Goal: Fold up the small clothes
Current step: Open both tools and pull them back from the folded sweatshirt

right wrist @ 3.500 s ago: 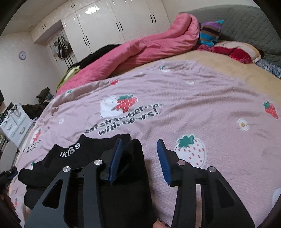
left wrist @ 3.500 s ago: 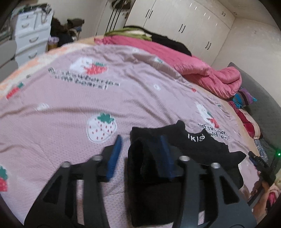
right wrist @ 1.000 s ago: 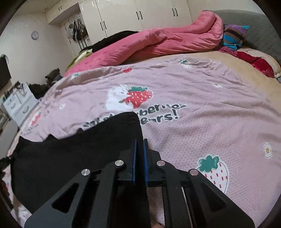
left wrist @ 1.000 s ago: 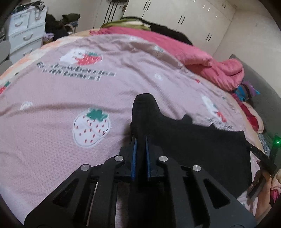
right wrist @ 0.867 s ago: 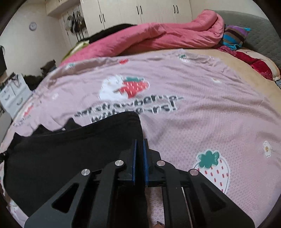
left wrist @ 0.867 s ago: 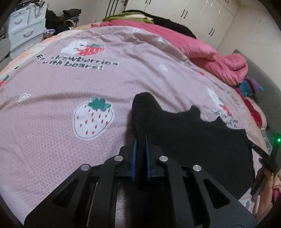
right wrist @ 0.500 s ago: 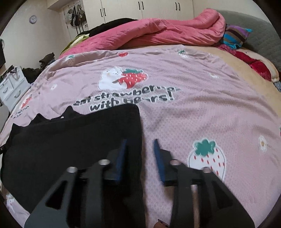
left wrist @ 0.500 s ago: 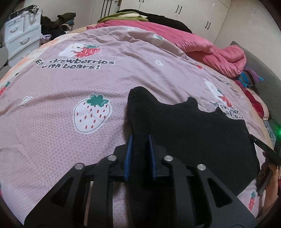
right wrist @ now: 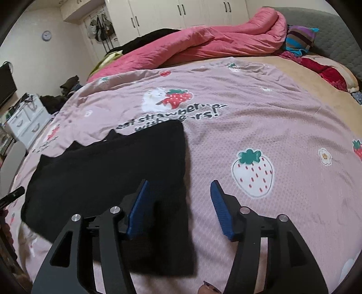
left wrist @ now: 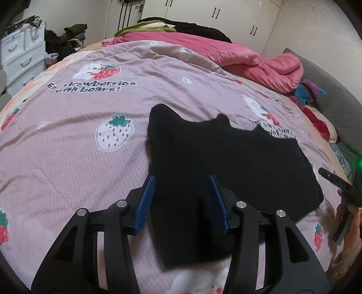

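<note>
A small black garment (left wrist: pixel 226 158) lies flat on the pink strawberry bedspread (left wrist: pixel 67 135). It also shows in the right wrist view (right wrist: pixel 113 169). My left gripper (left wrist: pixel 182 194) is open, its blue pads (left wrist: pixel 146 201) astride the garment's near left edge. My right gripper (right wrist: pixel 178 201) is open over the garment's near right edge, one pad above the cloth and the other (right wrist: pixel 220 212) over bare bedspread. Neither holds anything.
A bunched pink quilt (right wrist: pixel 203 40) lies across the far side of the bed. Pillows and coloured cloths (right wrist: pixel 301 38) sit by the grey headboard. White drawers (left wrist: pixel 20 54) stand at the left, white wardrobes (right wrist: pixel 181 13) behind.
Both grippers were shut on the garment's corners a second ago and carried them forward. Both have now opened and let the cloth lie flat on the bed.
</note>
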`<state>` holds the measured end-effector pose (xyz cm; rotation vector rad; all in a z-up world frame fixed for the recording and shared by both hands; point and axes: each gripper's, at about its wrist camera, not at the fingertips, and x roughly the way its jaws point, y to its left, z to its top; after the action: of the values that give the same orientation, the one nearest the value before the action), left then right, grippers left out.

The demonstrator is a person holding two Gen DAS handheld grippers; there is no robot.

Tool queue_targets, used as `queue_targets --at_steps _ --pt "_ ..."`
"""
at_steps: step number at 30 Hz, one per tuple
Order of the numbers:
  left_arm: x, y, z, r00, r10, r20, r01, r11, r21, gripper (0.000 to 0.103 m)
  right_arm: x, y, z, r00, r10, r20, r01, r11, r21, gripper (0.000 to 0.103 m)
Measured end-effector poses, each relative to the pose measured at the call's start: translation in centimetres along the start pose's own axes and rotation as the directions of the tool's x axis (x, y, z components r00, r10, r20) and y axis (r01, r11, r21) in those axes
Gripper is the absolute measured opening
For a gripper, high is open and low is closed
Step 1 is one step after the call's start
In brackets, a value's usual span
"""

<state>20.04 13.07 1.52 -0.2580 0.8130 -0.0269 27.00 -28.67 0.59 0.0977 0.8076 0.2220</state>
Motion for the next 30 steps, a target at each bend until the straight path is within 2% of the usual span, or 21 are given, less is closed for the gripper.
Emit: queue_targets --at_steps 4,7,11,18,23,26,30 --pt "-0.4 -0.7 -0.8 1.000 -0.011 -0.013 0.012 1.000 0.010 0.045 -0.6 1.0 -0.9 1.000 -0.021 0.000 0.021 0.999 -0.049 0.060" --pt "-0.7 -1.5 -1.5 1.000 -0.014 -0.019 0.014 0.999 0.033 0.047 -1.4 2.6 -1.5 0.999 -0.026 0.026 0.029 0.991 -0.131 0.060" --pt "-0.7 -2.5 -2.4 0.999 -0.017 -0.043 0.021 0.997 0.073 0.048 -1.9 4.6 -2.2 0.999 -0.005 0.035 0.012 0.978 -0.208 0.063" --pt "-1.0 -3.7 -3.6 0.998 -0.044 -0.041 0.049 0.992 0.120 0.049 -1.2 6.7 -3.4 0.998 0.062 -0.021 -0.065 0.970 -0.234 0.063" --pt "0.0 -4.0 -4.0 0.996 -0.029 -0.083 0.040 0.990 0.133 0.050 -0.1 7.6 -3.8 0.998 0.032 -0.057 -0.045 0.969 -0.244 0.063" --pt "0.9 -3.5 -4.3 0.991 -0.044 -0.126 0.058 0.992 0.110 0.050 1.0 7.2 -4.3 0.992 0.022 -0.124 -0.049 0.973 -0.224 0.063" --pt "1.0 -3.3 -4.5 0.989 -0.059 -0.137 0.073 0.992 0.103 0.050 1.2 6.7 -5.0 0.989 0.014 -0.147 -0.045 0.978 -0.205 0.067"
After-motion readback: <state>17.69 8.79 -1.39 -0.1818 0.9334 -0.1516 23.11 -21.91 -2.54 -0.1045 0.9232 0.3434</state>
